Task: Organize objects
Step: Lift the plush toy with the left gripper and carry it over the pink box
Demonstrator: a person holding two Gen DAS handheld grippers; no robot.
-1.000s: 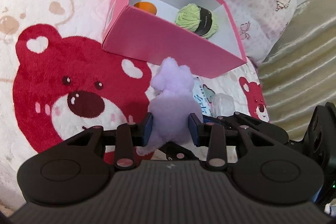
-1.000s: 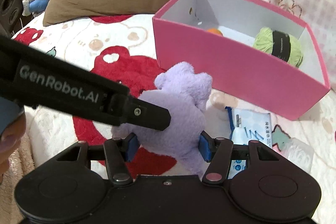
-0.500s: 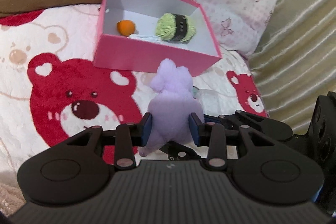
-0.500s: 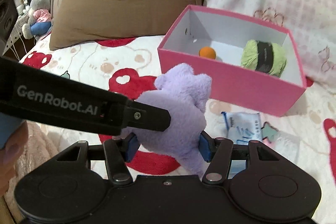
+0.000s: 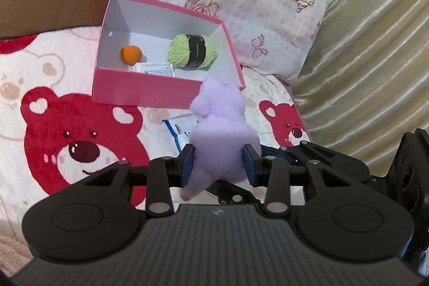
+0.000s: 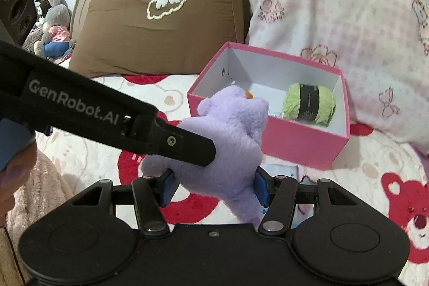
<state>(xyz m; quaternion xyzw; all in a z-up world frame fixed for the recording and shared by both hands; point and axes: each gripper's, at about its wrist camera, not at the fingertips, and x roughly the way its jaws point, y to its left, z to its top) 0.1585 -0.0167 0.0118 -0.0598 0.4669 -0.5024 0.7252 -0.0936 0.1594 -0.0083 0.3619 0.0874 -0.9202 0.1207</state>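
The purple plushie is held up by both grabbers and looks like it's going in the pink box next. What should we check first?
1. Left gripper pressing on the purple plushie: ok, pads dent its sides.
2. Right gripper pressing on it too: ok.
3. Plushie off the blanket: ok, hanging in the air.
4. Pink box open: ok, no lid on it.
5. Room inside: cannot tell; the green yarn, orange ball and a paper packet already lie there.
6. Plushie over the box: not ok, short of the near wall.
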